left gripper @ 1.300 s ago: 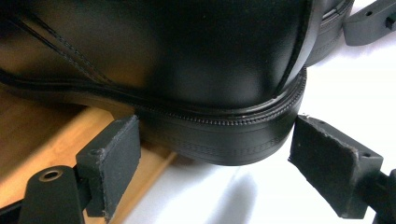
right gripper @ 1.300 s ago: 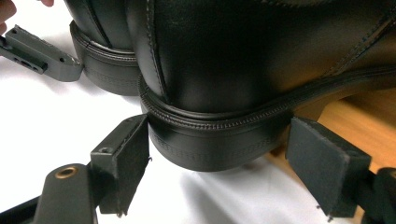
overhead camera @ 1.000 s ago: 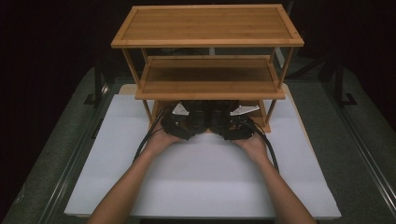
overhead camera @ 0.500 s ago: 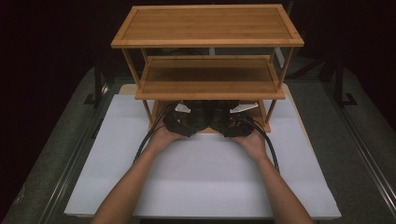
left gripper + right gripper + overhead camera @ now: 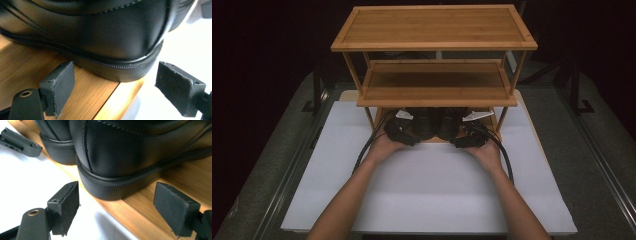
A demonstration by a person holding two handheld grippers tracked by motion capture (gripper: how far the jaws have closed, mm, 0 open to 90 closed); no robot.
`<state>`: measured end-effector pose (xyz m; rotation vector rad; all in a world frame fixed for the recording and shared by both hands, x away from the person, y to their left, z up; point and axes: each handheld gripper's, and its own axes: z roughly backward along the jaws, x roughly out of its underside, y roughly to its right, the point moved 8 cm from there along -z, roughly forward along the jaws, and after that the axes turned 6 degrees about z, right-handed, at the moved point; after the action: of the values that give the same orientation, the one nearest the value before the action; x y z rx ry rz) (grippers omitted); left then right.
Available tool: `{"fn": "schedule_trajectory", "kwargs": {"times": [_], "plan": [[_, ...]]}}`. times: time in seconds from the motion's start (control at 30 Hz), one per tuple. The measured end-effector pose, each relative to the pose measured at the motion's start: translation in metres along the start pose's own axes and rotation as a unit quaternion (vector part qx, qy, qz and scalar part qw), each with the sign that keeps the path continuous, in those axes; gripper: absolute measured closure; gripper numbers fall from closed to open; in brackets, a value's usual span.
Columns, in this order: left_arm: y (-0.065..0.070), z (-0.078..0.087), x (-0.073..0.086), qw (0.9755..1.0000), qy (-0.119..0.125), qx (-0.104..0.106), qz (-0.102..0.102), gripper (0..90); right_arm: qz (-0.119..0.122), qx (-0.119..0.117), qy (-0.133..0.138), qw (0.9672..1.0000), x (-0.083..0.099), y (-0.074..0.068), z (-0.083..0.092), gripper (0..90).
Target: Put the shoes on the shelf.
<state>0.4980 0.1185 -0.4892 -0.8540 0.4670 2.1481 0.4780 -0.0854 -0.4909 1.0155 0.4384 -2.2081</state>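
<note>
With both tools parked at the lowest level of the three-tier bamboo shoe rack (image 5: 434, 90), I inspect the work as it stands. A pair of black leather dress shoes sits on the bottom wooden shelf (image 5: 30, 72), heels toward me at the 6 o'clock edge of the rack, over the white table mat (image 5: 432, 190).

Left gripper (image 5: 399, 132): its jaws are spread wide, one pad on either side of the heel of the left black shoe (image 5: 100, 37), neither pad touching the leather or the sole. The heel overhangs the shelf's front lip slightly toward the mat.

Right gripper (image 5: 469, 137): its jaws are likewise spread and clear of the heel of the right black shoe (image 5: 130, 157), which stands between them. At 11 o'clock in the right gripper view I see the other shoe's heel and a jaw of the left tool just beside it.

Progress, in my judgement: both shoes rest on the shelf side by side, unsupported by either tool, so placement looks essentially complete. What is left appears to be backing both tools out toward 6 o'clock, and perhaps nudging the heels farther in from the lip. The middle and top shelves carry nothing.
</note>
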Motion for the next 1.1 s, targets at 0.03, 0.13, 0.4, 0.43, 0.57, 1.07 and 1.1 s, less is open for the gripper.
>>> {"fn": "schedule_trajectory", "kwargs": {"times": [0.03, 0.13, 0.4, 0.43, 0.57, 1.07, 1.1], "plan": [[0.001, 0.004, 0.0, 1.0, 0.005, 0.001, -0.001, 15.4, 0.001, 0.0, 0.003, 1.0, 0.0, 0.0, 0.002, 20.5], [0.002, 0.015, 0.005, 0.9999, 0.008, -0.004, 0.005, 15.4, 0.004, 0.001, 0.009, 1.0, 0.003, 0.0, 0.014, 20.3], [0.007, 0.045, 0.015, 0.9999, 0.011, -0.009, -0.009, 15.4, 0.011, 0.007, 0.021, 0.9997, 0.009, -0.004, 0.043, 19.5], [0.008, 0.05, 0.017, 0.9998, 0.013, -0.012, -0.008, 15.4, 0.008, 0.007, 0.022, 0.9997, 0.01, -0.005, 0.046, 19.3], [0.013, 0.068, 0.024, 0.9998, 0.018, -0.011, -0.006, 15.4, 0.004, 0.006, 0.029, 0.9996, 0.014, -0.007, 0.062, 17.5], [0.029, 0.127, 0.08, 0.999, 0.034, -0.03, 0.005, 11.5, -0.003, 0.014, 0.027, 0.9995, 0.059, -0.02, 0.113, 7.5], [0.029, 0.131, 0.085, 0.9988, 0.033, -0.035, 0.007, 9.5, -0.005, 0.014, 0.026, 0.9996, 0.063, -0.021, 0.115, 7.4]]}}
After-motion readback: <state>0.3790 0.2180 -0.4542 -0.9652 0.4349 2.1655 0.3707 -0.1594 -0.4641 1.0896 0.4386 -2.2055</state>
